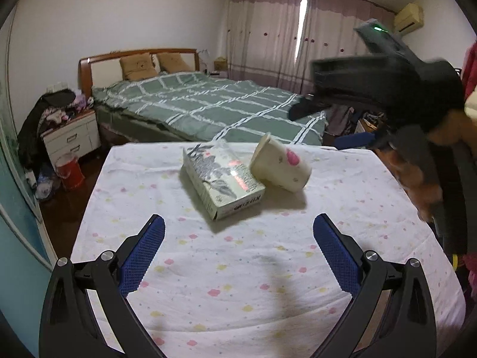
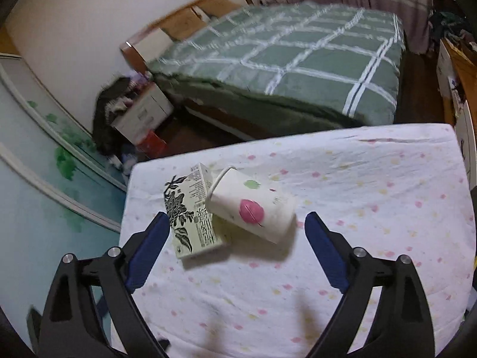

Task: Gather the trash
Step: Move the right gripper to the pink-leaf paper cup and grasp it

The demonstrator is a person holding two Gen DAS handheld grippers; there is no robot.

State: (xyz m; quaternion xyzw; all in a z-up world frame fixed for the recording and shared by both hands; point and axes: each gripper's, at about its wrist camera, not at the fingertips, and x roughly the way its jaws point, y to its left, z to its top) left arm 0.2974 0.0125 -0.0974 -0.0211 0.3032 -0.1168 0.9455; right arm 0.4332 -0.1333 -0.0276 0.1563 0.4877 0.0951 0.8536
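A pale carton with a dark leaf print (image 1: 222, 180) lies flat on the table with the dotted white cloth (image 1: 238, 268). A white paper cup with a pink spot (image 1: 280, 164) lies on its side against the carton's right edge. My left gripper (image 1: 238, 226) is open and empty, a little short of the carton. In the right wrist view the carton (image 2: 190, 217) and the cup (image 2: 252, 205) lie between and just beyond the open, empty right gripper (image 2: 237, 226). The right gripper's body (image 1: 387, 83) shows blurred at the upper right of the left wrist view.
A bed with a green checked quilt (image 1: 208, 104) stands behind the table. A white nightstand piled with clothes (image 1: 71, 134) and a red bin (image 1: 70, 171) stand at the left on the dark floor. Cluttered furniture (image 2: 453, 74) lines the right.
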